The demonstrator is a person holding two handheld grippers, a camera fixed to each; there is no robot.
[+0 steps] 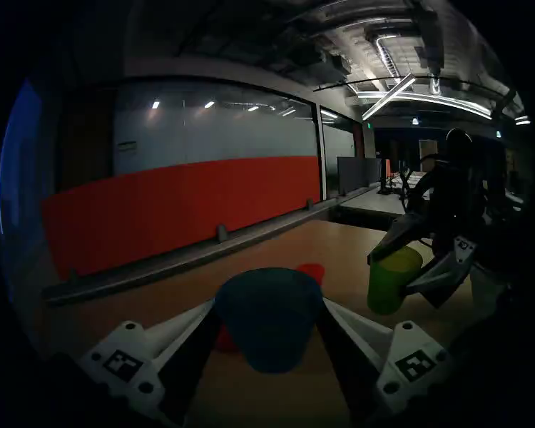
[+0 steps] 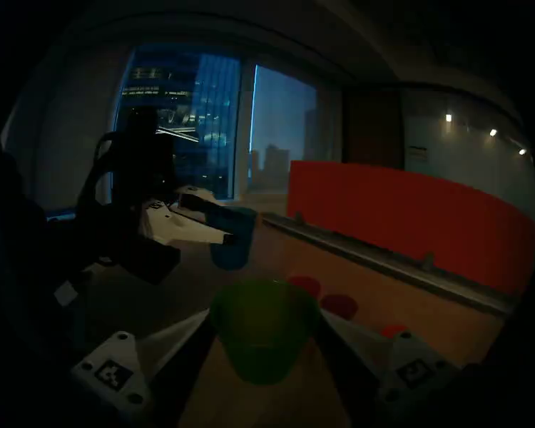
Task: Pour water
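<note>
Left gripper grasps blue cup; right gripper grasps green cup. Both held above table, roughly upright, apart. Pour seemingly not begun; dimness hides water.

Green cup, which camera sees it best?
The left gripper view: the green cup is lit and seen from the side, held in the right gripper. The right gripper view shows it close but dark, between that gripper's fingers.
</note>
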